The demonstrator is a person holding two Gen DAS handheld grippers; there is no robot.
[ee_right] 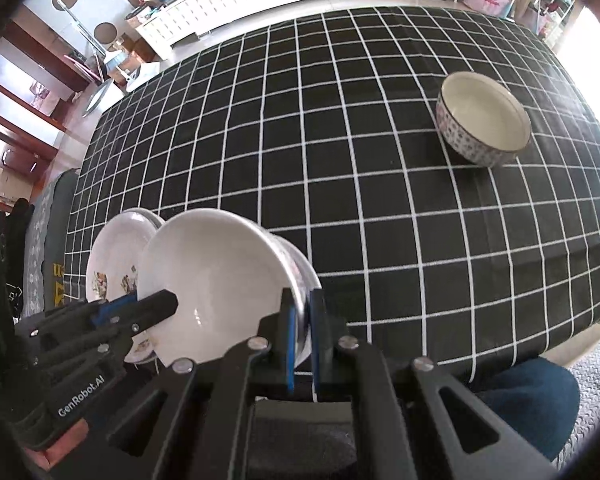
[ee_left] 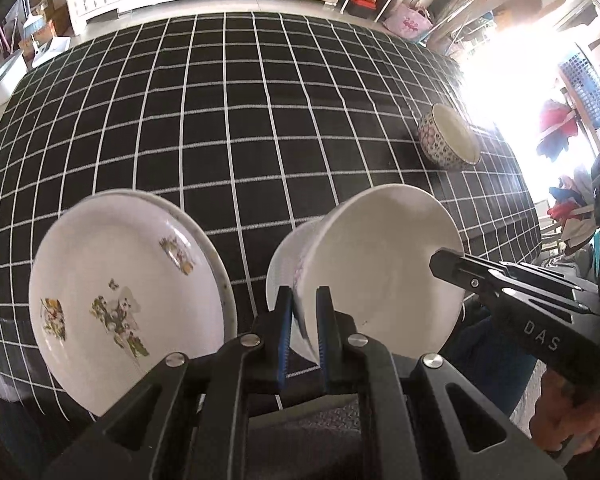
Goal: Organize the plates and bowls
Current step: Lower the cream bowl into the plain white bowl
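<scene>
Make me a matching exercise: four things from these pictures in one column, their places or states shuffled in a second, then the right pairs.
Things:
1. white bowl
2. patterned bowl
3. flowered plate
4. tablecloth

Places or states:
A. black, with a white grid
B. alone at the far right of the table, untouched
C. rim pinched by both the left tongs and the right tongs
D. at the table's near left, on top of another plate

Pairs: 1-C, 2-B, 3-D, 4-A
</scene>
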